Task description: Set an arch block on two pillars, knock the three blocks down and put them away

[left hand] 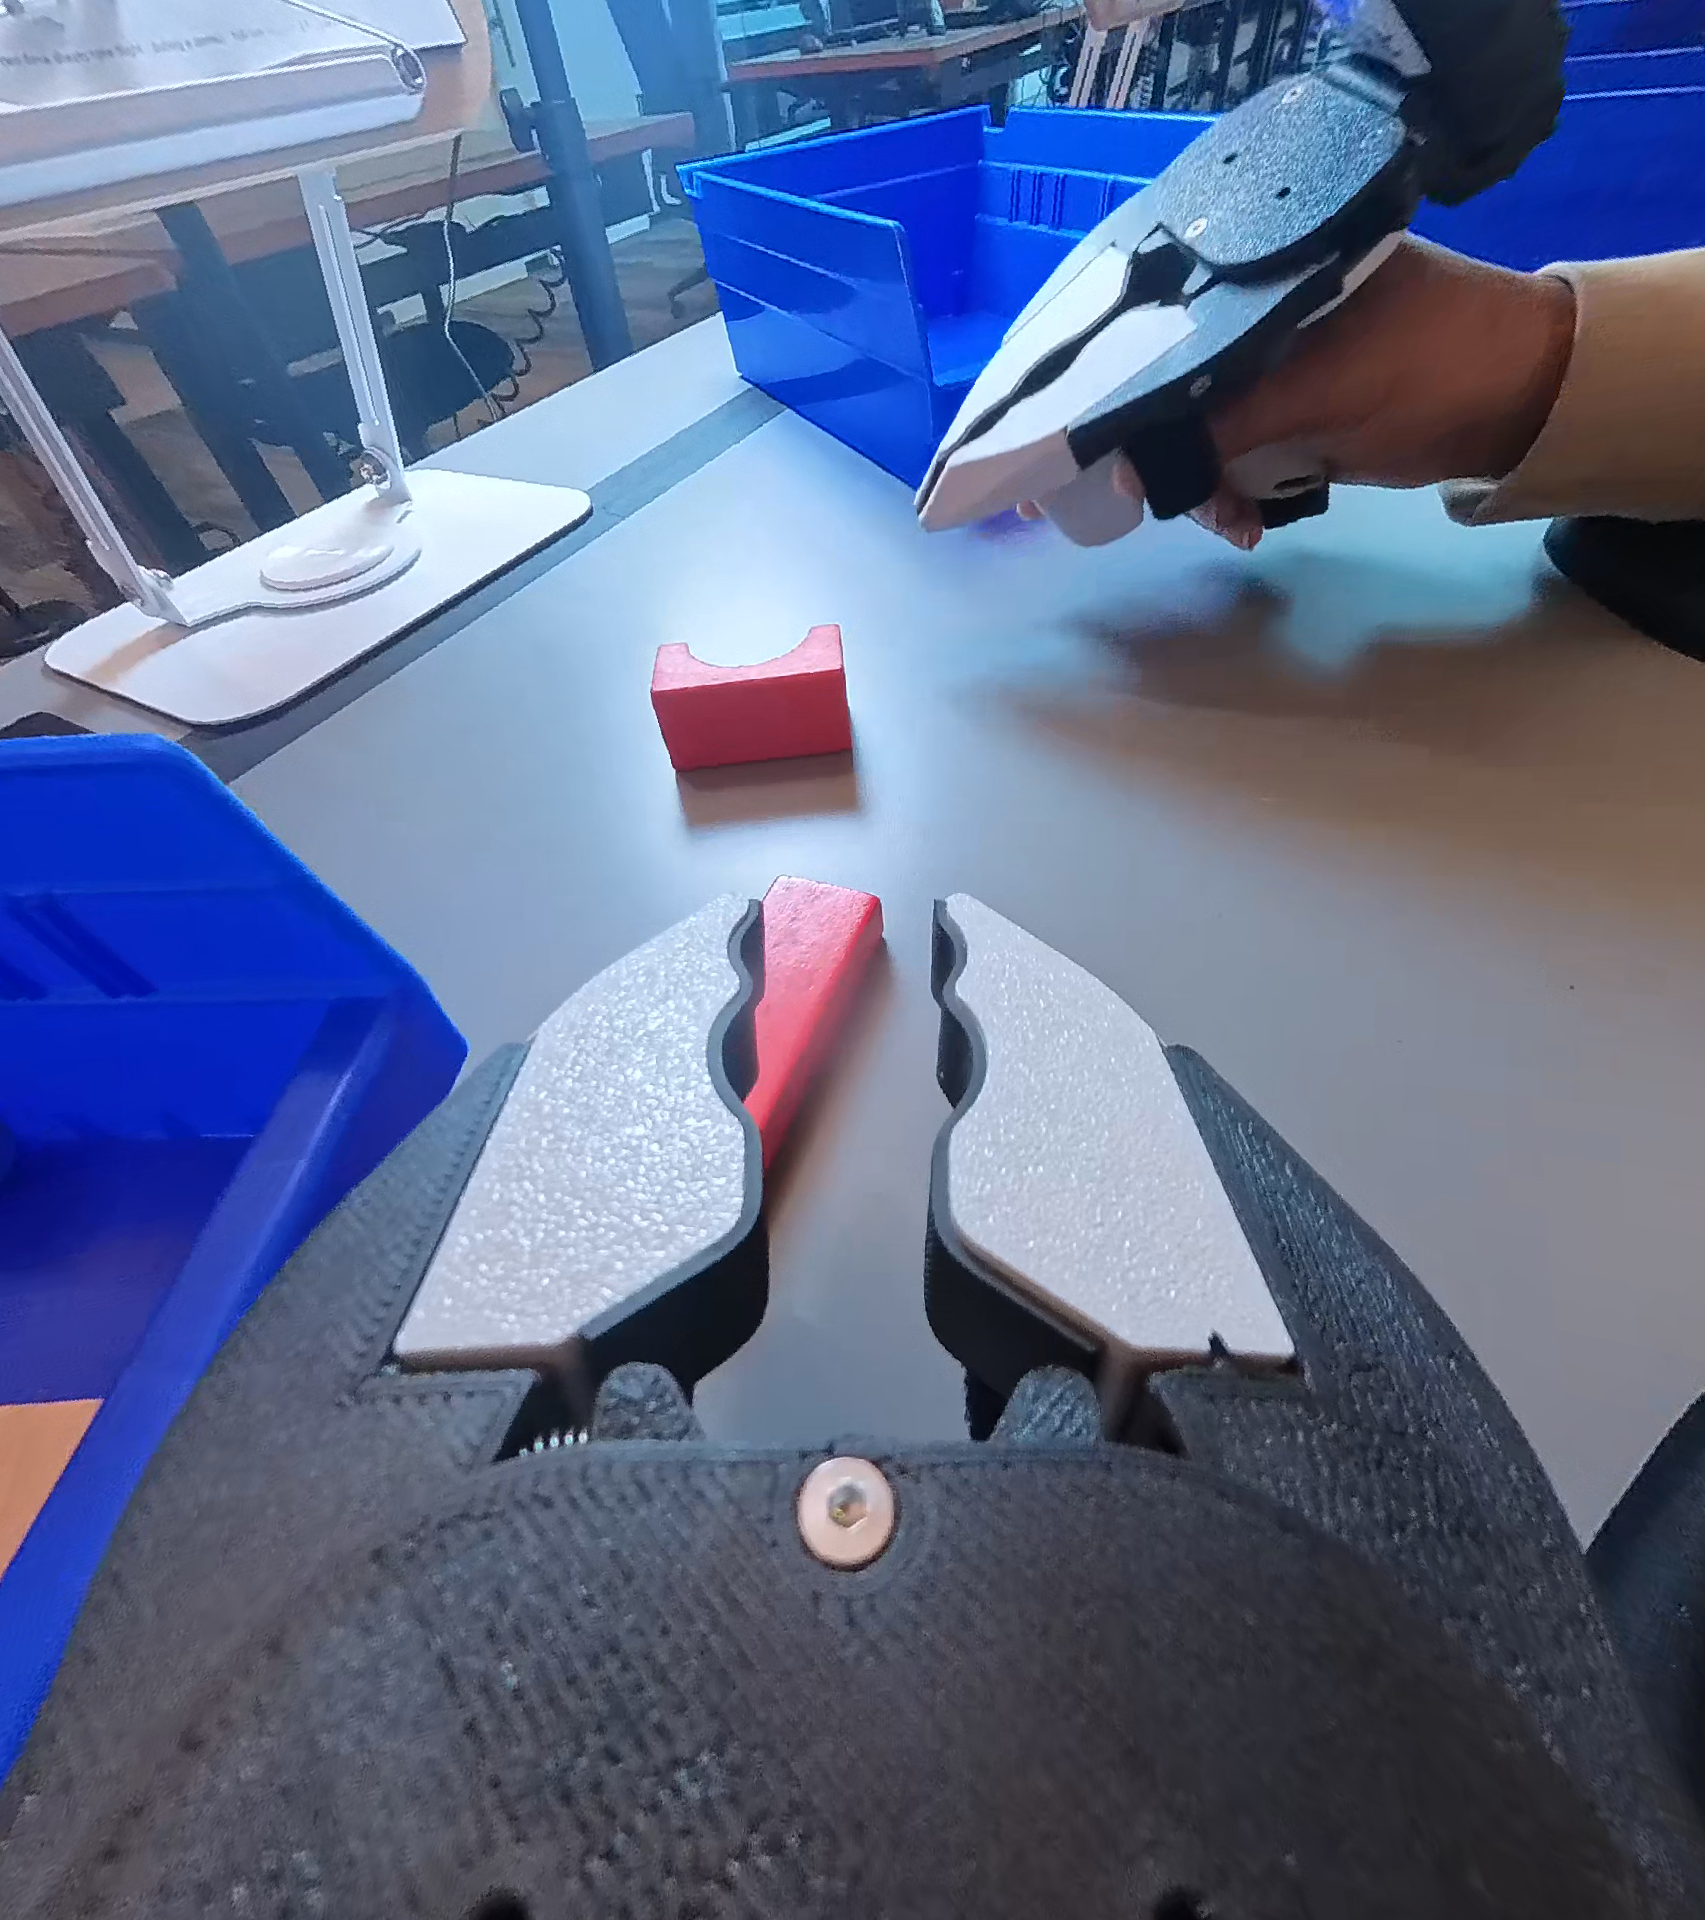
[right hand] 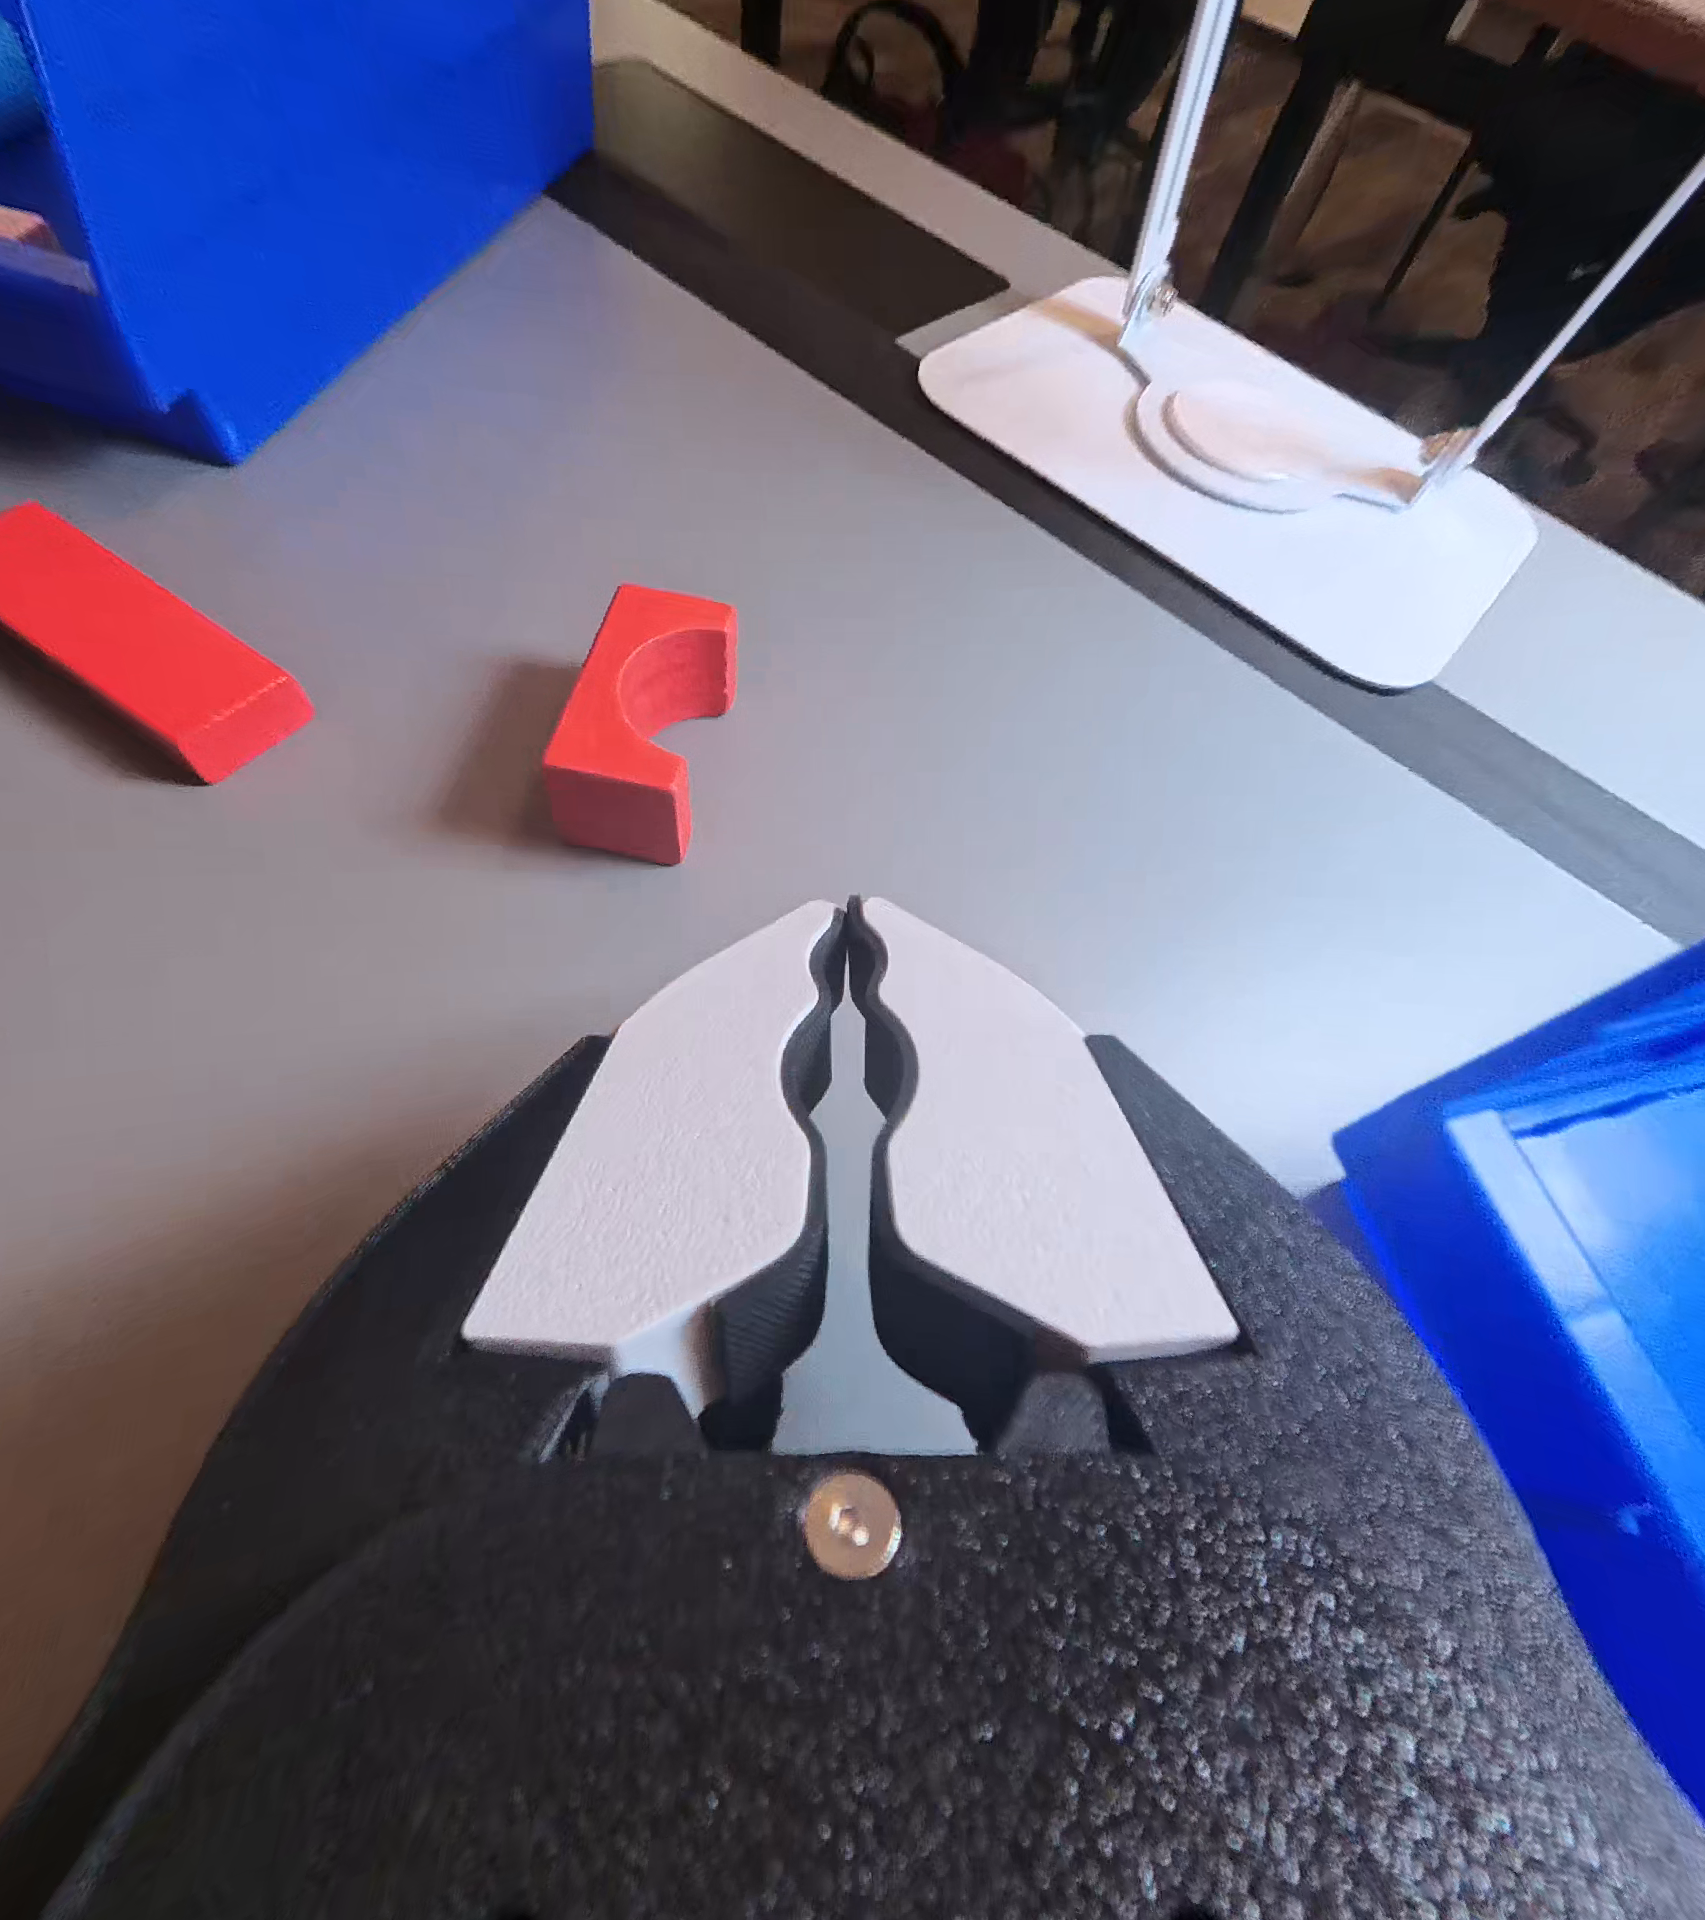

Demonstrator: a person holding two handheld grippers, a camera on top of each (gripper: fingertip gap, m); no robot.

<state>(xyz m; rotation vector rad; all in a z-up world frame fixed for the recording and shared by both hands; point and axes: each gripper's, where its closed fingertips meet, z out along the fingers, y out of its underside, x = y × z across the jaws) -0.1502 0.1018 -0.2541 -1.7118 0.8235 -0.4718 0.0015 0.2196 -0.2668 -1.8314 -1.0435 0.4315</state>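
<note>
On the grey table (left hand: 1243,935), my left gripper (left hand: 832,914) sat open around the flat red pillar block (left hand: 812,997), right gripper (right hand: 848,914) closed empty near the arch block (right hand: 635,717); looked light, rigid, best pinched across long sides.

A lab or workshop: rows of workbenches (left hand: 879,62), blue storage bins (left hand: 827,301).

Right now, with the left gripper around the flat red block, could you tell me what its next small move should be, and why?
Probably close the left gripper on the flat red block. Its jaws stand open with the block lying on the table between them, against the left finger, not yet gripped. The red arch block lies loose farther ahead, and the right gripper is shut and empty, so the flat block looks like the nearest pick.
</note>
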